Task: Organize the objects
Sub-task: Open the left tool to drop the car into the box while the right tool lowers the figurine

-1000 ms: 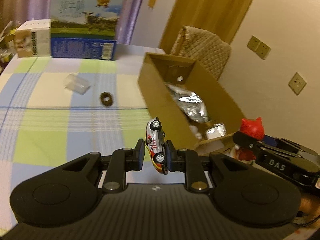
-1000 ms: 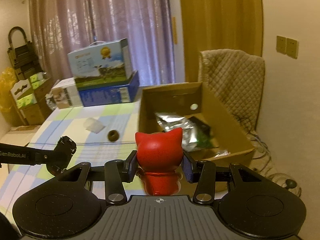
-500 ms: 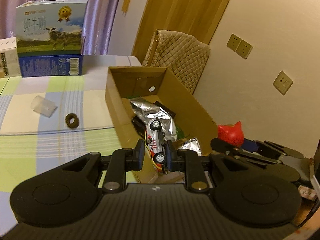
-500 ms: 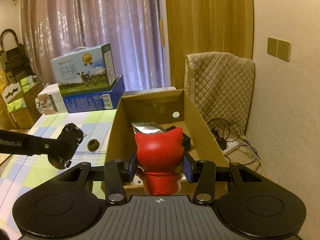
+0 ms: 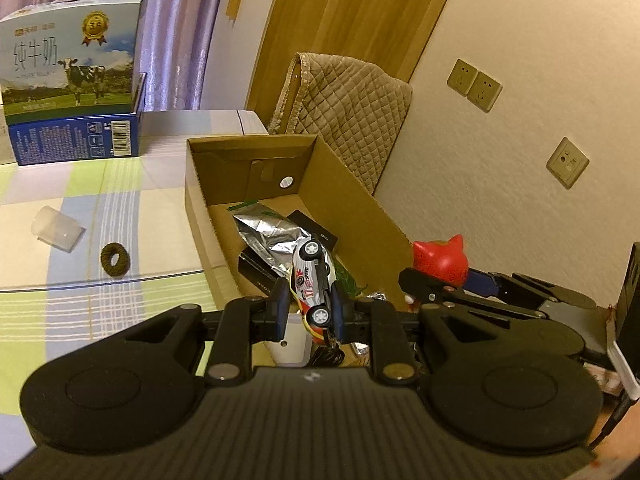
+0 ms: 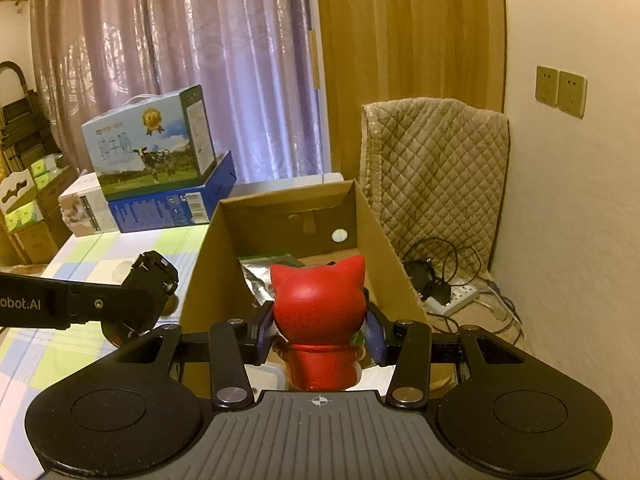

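My left gripper (image 5: 310, 306) is shut on a white toy race car (image 5: 313, 280), held nose-up on its side above the near end of an open cardboard box (image 5: 352, 196). My right gripper (image 6: 319, 330) is shut on a red cat figurine (image 6: 320, 300) over the same box (image 6: 376, 224), and that figurine (image 5: 440, 260) shows at the right in the left wrist view. A silver foil bag (image 5: 272, 232) and dark flat items lie inside the box.
A clear plastic cup (image 5: 58, 228) lies on its side and a brown ring (image 5: 116, 258) lies flat on the checked cloth (image 5: 80, 300) left of the box. Stacked milk cartons (image 5: 76, 92) stand at the back. A quilted chair (image 6: 436, 160) and power strip (image 6: 452, 296) sit right.
Both grippers have moved right and forward over the cardboard box, each keeping its toy. The box interior now fills more of both views.
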Tool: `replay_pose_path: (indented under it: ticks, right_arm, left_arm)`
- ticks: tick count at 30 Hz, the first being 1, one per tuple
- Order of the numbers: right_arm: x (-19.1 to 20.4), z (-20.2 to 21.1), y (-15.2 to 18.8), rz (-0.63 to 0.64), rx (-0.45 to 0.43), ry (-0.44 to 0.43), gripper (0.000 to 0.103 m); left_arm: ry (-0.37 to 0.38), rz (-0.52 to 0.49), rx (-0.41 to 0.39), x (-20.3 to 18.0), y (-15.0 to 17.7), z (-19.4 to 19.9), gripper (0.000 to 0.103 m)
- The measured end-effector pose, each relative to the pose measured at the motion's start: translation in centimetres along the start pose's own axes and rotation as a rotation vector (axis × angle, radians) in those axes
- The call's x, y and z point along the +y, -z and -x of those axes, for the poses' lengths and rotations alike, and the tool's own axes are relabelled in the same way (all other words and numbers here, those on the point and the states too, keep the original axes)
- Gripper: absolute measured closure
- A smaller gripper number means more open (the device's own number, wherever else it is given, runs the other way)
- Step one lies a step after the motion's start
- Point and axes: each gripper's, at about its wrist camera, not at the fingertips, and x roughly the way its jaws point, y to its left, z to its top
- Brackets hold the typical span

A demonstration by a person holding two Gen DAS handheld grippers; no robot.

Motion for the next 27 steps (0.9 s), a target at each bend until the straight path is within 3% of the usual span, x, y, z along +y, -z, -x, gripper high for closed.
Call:
replay_pose_path:
  ticks: [24, 27]
  right_arm:
    - [-2.2, -2.2, -0.3, -0.023, 0.02, 0.012, 0.06]
    - [-2.4, -2.2, -0.3, -0.026, 0.021, 0.013, 0.06]
  left_arm:
    - [0.005, 0.024, 0.036, 0.0, -1.0, -4.4, 0.085]
    - [-0.008, 0.028, 0.038, 0.0, -1.1, -4.7, 0.069]
